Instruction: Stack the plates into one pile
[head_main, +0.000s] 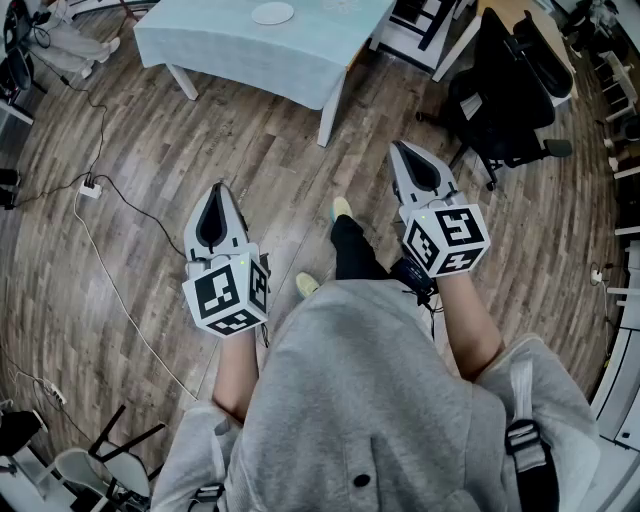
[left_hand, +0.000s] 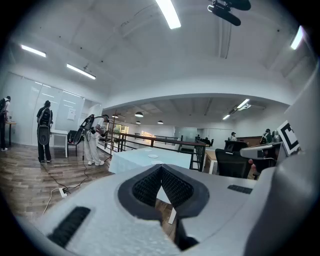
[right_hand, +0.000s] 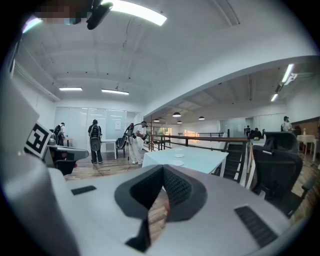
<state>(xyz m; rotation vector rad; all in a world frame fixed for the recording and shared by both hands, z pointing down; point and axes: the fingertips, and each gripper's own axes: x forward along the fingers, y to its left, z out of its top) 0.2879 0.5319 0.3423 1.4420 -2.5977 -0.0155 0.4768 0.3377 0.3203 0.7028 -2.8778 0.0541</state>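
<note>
Jaws closed and empty, our left gripper (head_main: 219, 192) and right gripper (head_main: 402, 150) hang over open wooden floor (head_main: 150, 130), well short of the table (head_main: 250, 62) and its near edge. Head view catches one plate (head_main: 273, 13) there; right gripper view shows several plates (right_hand: 177, 163) and people (right_hand: 95, 141) standing beyond.

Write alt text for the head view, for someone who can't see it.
Seen from above, a person in a grey top holds a left tool and a right tool, both shut and empty, over a wood floor. Ahead stands a table with a pale blue cloth and a white plate.
</note>
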